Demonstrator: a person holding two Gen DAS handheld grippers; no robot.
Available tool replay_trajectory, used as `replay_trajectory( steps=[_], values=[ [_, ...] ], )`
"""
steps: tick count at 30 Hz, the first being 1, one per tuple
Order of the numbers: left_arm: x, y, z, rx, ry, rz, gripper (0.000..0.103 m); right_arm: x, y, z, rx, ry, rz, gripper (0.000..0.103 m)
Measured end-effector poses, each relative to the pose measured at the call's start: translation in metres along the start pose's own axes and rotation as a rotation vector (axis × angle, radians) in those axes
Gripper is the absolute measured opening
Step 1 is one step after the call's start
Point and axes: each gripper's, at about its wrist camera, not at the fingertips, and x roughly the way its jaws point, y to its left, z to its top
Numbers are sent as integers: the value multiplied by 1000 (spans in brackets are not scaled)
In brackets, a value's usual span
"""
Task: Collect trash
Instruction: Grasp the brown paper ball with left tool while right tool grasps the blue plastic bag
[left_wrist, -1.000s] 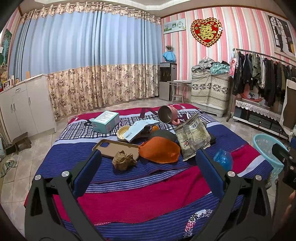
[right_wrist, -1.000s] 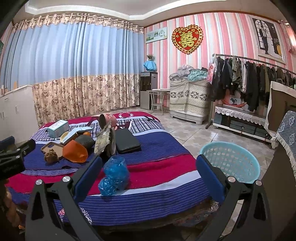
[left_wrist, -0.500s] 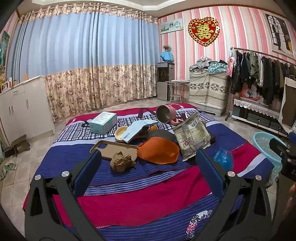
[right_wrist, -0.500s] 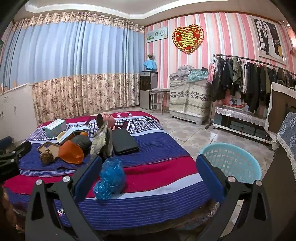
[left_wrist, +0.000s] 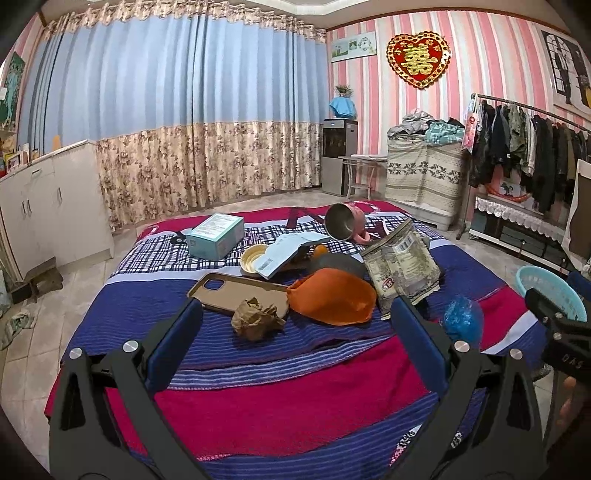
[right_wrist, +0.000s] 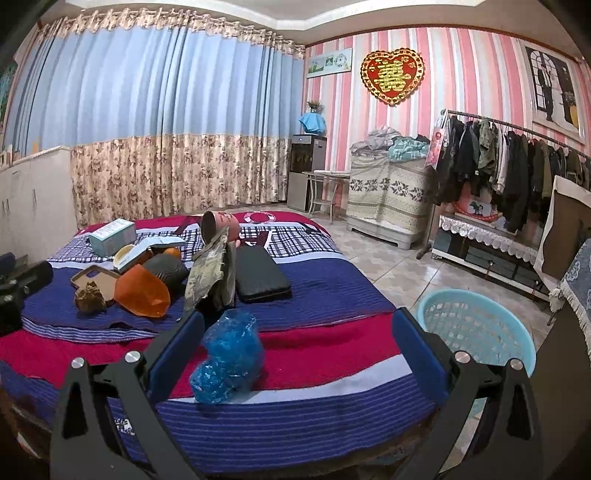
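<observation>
Bed: a bed (right_wrist: 317, 295) with a striped blue, red and white blanket carries all the clutter
Basket: a light blue perforated plastic basket (right_wrist: 476, 325) stands on the tiled floor just beside the bed's right side
Foil bag: a crumpled silver printed foil bag (left_wrist: 402, 266) stands propped, long axis roughly upright, leaning on a black ribbed object
Orange wrapper: a flattened orange plastic wrapper (left_wrist: 332, 295) lies with its pointed end toward the bed's left side
Blue bag: a crumpled blue plastic bag (right_wrist: 229, 362) lies near the bed's front right edge, long axis tilted up to the right
Paper wad: a crumpled brown paper wad (left_wrist: 256, 319) touches a tan phone case (left_wrist: 236, 291)
Left gripper (left_wrist: 295, 332): fingers spread wide, empty, above the bed
Right gripper (right_wrist: 297, 338): spread wide, empty; the blue bag looms larger than a second ago
</observation>
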Motion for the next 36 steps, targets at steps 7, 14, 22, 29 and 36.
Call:
replay_trajectory(
  steps=[7, 14, 22, 29, 36],
  values=[
    [14, 4, -5, 0, 29, 1, 98, 23, 3, -8, 15, 35, 49, 99],
    [32, 11, -14, -7, 60, 25, 98, 43, 8, -20, -25, 113, 43, 99],
    [55, 26, -22, -30, 107, 28, 98, 67, 24, -25, -99, 146, 84, 99],
    [70, 37, -23, -27, 126, 45, 98, 84, 34, -35, -115, 200, 153, 67],
    [100, 51, -20, -24, 169, 111, 98, 85, 26, -37, -84, 199, 231, 32]
  ],
)
